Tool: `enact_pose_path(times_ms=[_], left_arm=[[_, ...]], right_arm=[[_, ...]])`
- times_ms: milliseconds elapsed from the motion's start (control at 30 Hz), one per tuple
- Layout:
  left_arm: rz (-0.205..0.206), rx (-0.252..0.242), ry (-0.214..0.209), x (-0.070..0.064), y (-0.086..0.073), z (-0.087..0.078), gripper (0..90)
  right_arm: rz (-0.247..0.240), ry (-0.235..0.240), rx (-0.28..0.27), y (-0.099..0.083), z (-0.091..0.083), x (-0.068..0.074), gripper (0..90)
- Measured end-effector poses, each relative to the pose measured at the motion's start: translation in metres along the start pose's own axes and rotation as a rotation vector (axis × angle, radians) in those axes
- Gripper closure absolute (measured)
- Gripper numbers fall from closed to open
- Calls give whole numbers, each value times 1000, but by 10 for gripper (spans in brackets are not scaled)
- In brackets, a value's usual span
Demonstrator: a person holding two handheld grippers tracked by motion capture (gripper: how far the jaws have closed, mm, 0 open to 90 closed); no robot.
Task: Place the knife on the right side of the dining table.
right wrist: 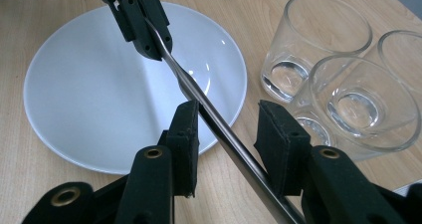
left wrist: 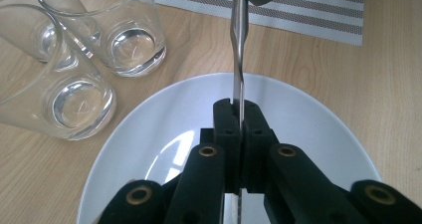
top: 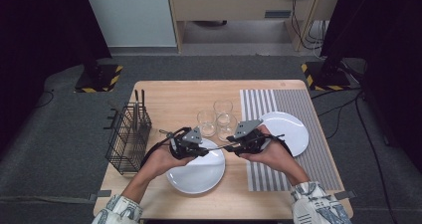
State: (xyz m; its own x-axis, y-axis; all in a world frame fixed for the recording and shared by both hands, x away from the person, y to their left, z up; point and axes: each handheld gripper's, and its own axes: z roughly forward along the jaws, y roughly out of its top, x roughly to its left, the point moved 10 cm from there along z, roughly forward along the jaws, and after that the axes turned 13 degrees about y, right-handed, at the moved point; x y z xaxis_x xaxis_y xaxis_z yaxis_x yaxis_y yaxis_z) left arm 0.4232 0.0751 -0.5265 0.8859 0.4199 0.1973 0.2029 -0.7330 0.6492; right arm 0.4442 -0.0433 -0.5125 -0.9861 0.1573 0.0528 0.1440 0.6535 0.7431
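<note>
Wooden bench [top: 169, 97] fills the centre of the high view, a striped placemat [top: 293, 104] on its right half. Wire basket [top: 128, 137] at the bench's left edge, with utensils standing upright in it. Two white plates: one [top: 196, 176] at lower centre below the hands, the other [top: 293, 129] on the placemat, right of centre. Three empty glasses [top: 215, 119] clustered at mid-frame, just above the claws and between the two plates. Left claw [top: 205, 148] and right claw [top: 230, 147] face each other at mid-frame, close together over the top rim of the lower plate. Between them spans a slim metal utensil handle [top: 217, 148]; which kind of utensil cannot be told. Its long axis lies near horizontal in the high view, running left to right from one claw to the other, raised above the plate. In the left gripper view the left claw [left wrist: 241, 115] is closed tight on the utensil [left wrist: 239, 55], edge-on between the pads, stem running straight up the frame to the top edge. In the right gripper view the right claw [right wrist: 228, 134] stands parted; the stem [right wrist: 219, 122] runs diagonally from upper left to lower right between the pads, touching the left-hand pad, clear of the right-hand one.
</note>
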Motion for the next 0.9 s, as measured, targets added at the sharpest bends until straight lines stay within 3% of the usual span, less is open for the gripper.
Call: enact_pose_path(times_ms=[167,400,900], left_arm=[[6,11,1,0,-2,0,882],[-13,-3,14,6,-1,-2,883],[2,-3,25,10,3,-8,883]], right_arm=[[17,6,7,-3,5,0,588],[-8,-2,20,3,15,0,495],[-43,-29,6,13,18,1,442]])
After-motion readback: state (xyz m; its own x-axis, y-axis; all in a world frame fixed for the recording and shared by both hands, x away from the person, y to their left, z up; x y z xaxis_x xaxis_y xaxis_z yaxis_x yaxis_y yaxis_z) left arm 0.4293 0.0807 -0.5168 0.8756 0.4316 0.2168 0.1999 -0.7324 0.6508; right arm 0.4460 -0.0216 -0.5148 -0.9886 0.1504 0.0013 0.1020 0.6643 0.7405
